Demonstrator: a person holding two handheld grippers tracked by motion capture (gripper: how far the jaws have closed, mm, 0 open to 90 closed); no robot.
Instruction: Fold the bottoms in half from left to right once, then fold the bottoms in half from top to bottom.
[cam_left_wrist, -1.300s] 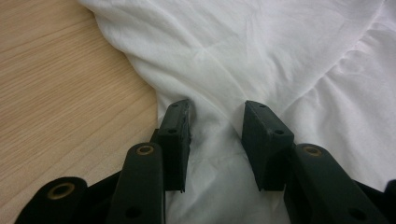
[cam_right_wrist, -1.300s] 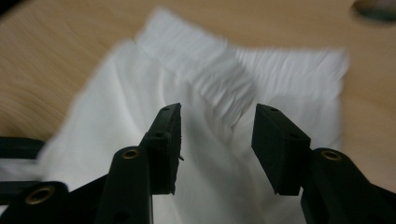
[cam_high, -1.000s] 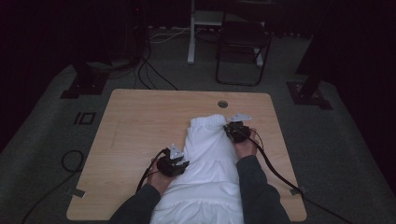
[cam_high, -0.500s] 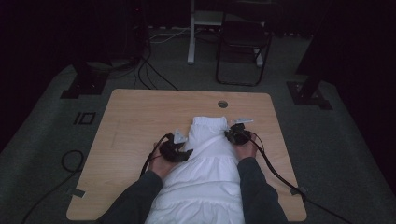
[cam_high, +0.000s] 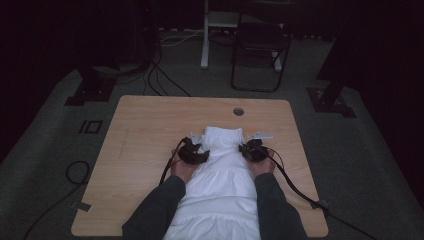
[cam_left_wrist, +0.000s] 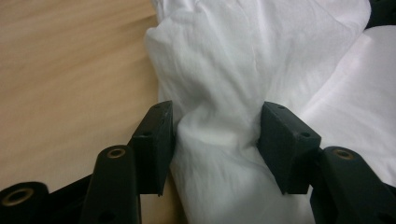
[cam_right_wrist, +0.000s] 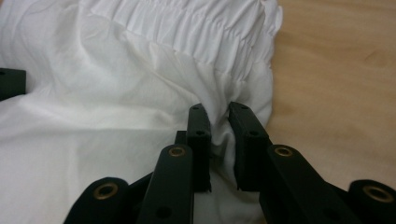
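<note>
High view, white garment (cam_high: 222, 172) mid-table (cam_high: 150, 125), left hand-held gripper (cam_high: 196, 153) and right hand-held gripper (cam_high: 250, 148) pinching its side edges.

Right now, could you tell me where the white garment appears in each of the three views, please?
High view: the white garment lies lower centre, between both grippers.
Left gripper view: centre and right, bunched between the jaws.
Right gripper view: left and centre, its gathered band at the top, a fold pinched between the jaws.
Shared landmark: the wooden table.
</note>
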